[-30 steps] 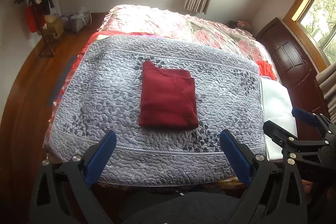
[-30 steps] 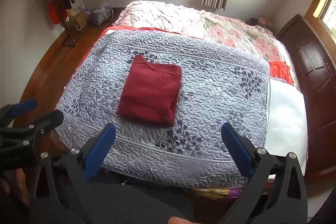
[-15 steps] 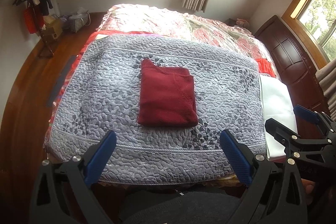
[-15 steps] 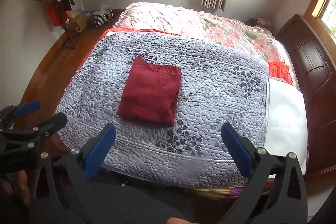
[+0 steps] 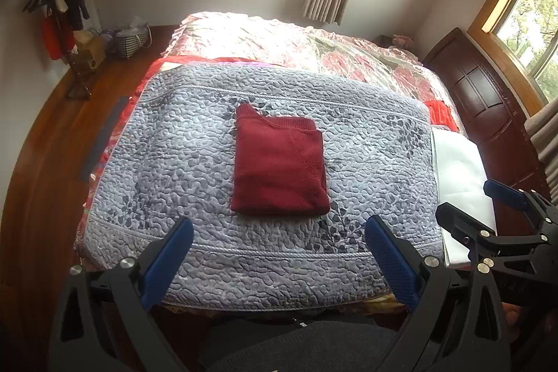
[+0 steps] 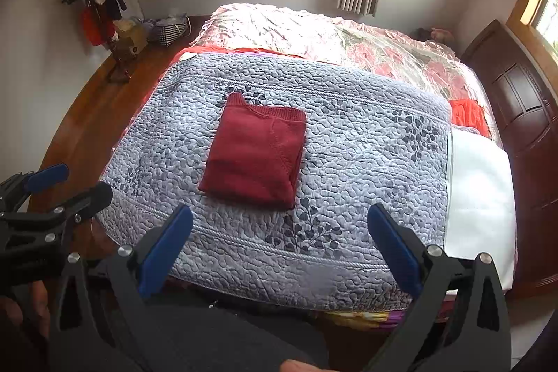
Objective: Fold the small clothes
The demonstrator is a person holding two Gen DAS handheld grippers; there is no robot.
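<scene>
A dark red knitted sweater (image 5: 279, 164) (image 6: 256, 152) lies folded into a neat rectangle in the middle of the grey-blue quilted bedspread (image 5: 174, 162) (image 6: 366, 162). My left gripper (image 5: 279, 253) hangs open above the near edge of the bed, short of the sweater, nothing between its blue pads. My right gripper (image 6: 279, 243) is open too, held back at the same edge and empty. Each gripper shows in the other's view: the right one (image 5: 488, 215) at the right side, the left one (image 6: 66, 183) at the left side.
A white cloth (image 5: 460, 183) lies at the bedspread's right end, with a red item (image 5: 441, 114) beyond it. A floral quilt (image 5: 296, 44) covers the far bed. A dark wooden headboard (image 5: 488, 100) stands right, a coat stand (image 5: 59, 16) and basket (image 5: 130, 39) far left.
Both grippers stay open and empty and have drifted back slightly from the bed. The folded sweater has not moved.
</scene>
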